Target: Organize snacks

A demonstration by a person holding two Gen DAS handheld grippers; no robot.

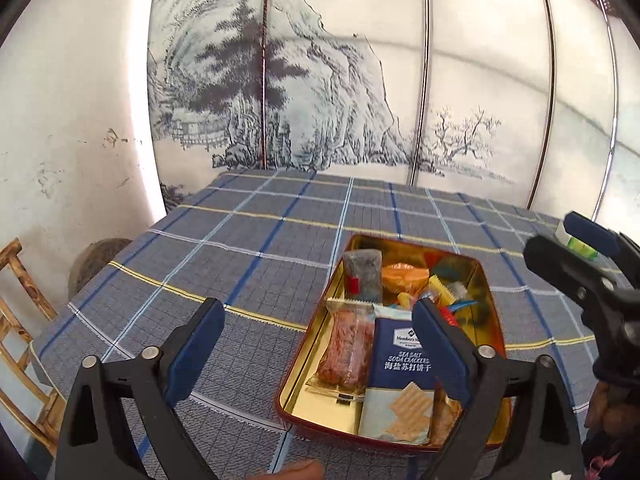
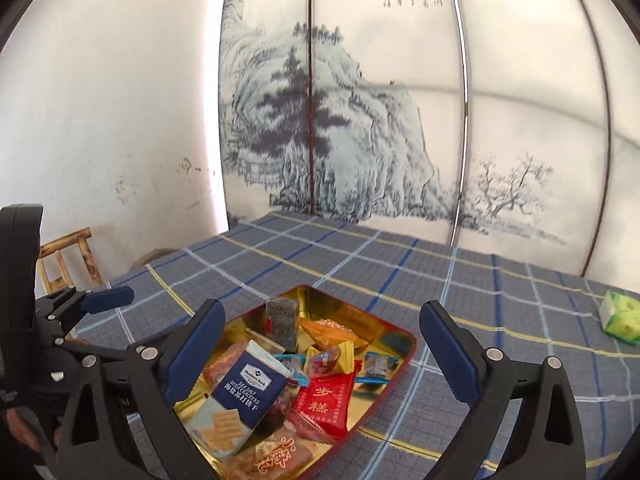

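Left claw [image 1: 318, 344] stands wide open, nothing between its blue pads, one finger [image 1: 440, 344] over the near part of the tin [image 1: 312, 364], the other left of the tin above the surface [image 1: 248, 236]. It tilts down toward the tin. A fingertip [image 1: 296, 470] of the person shows under it, nearer than the tin.

Right claw [image 2: 320, 346] is also spread wide and empty, angled down over the tin, its left finger [image 2: 192, 352] above the tin's near left side, its right finger just right of the tin. In the left view it sits right of the tin, clear of it
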